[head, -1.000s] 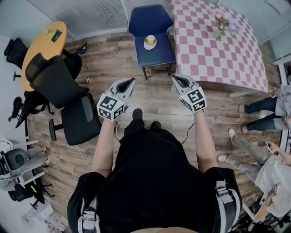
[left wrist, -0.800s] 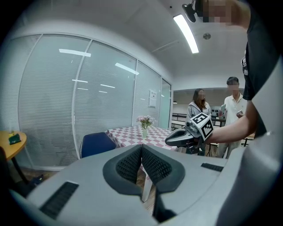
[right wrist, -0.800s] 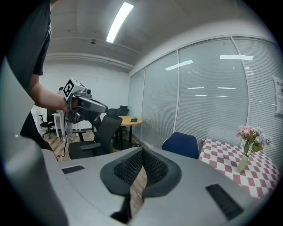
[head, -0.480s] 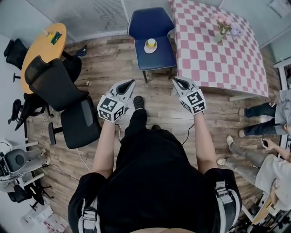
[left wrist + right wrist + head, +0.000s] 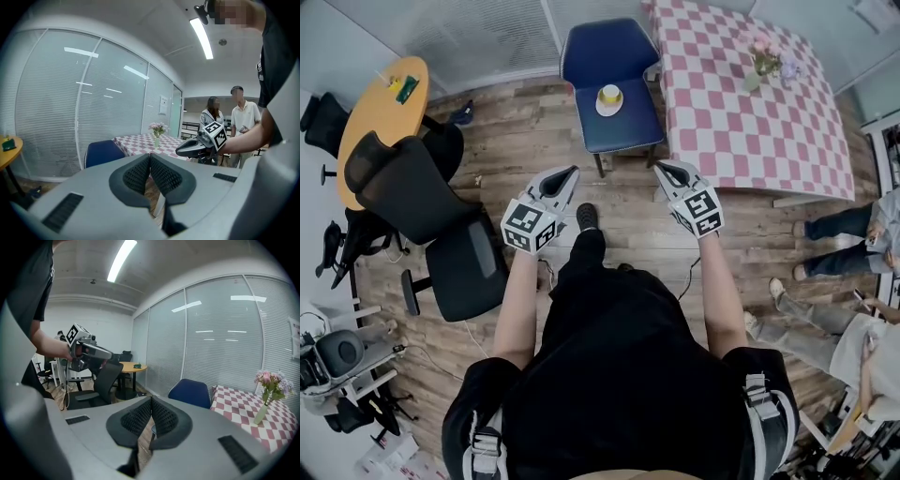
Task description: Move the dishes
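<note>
Left tongs: pads pressed together with nothing between them. They are held out in front of the person, over the wooden floor, with the tip aimed toward the blue chair.
Right tongs: pads likewise pressed together and empty. They are held level with the left tongs, the two well apart from each other.
Dishes: a yellow cup stands on a pale saucer. Both rest on the seat of the blue chair, near its backrest.
Separation: both tongs stop short of the chair's front edge and are well apart from the cup and saucer.
Checked bench: it has a pink-and-white cloth and stands just beside the blue chair, on the right in the head view. A vase of flowers stands near its far side.
Orange bench: round, at the far left of the head view. It carries a small green item that is too small to identify.
Office chair: black, just beside the orange bench, to the left of the left tongs.
Bystanders: seated legs show at the right edge of the head view. The left gripper view shows two people standing beyond the right tongs.
</note>
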The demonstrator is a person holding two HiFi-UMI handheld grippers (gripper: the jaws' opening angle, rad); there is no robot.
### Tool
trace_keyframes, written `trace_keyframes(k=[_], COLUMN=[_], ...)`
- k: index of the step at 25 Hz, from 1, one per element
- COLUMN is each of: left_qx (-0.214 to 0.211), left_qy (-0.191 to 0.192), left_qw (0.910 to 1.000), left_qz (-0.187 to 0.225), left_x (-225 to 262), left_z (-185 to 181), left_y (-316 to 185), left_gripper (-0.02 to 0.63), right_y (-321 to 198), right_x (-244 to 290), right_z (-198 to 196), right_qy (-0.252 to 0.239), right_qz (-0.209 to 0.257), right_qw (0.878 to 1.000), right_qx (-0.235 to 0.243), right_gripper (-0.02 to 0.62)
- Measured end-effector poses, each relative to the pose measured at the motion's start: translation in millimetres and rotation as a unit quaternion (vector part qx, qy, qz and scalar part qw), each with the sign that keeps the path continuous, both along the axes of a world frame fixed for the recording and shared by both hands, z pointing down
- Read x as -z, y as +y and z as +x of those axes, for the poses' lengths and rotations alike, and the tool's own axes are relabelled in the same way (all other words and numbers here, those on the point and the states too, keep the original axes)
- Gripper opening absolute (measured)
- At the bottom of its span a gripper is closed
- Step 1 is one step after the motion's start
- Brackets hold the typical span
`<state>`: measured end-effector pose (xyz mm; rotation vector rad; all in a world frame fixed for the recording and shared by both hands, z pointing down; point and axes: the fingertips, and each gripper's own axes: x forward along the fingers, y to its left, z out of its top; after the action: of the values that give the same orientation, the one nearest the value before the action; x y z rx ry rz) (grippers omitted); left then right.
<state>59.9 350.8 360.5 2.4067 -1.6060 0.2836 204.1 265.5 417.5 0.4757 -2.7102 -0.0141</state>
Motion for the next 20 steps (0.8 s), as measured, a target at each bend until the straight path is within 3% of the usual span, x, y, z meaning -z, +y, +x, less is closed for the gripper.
trace_keyframes(k=[8,20], left_qx=[-0.005,-0.052], left_qy=[0.011,0.026], left_qw=[0.9999,0.9977], left_qz=[-0.010,-0.036], left_x=[-14,-30], left_z=[-52,-129], left_y=[-50,-152], left_gripper=[0.023,0.023], right_y=[-45,-132], right_x=[-13,-29], right_z=[-50,-124], right_qy=[0.009,0.023], right_qz=[-0.010,-0.037], right_qw=[1.000,0.998], right_qx=[-0.010,-0.049], right_gripper=[0.015,0.015])
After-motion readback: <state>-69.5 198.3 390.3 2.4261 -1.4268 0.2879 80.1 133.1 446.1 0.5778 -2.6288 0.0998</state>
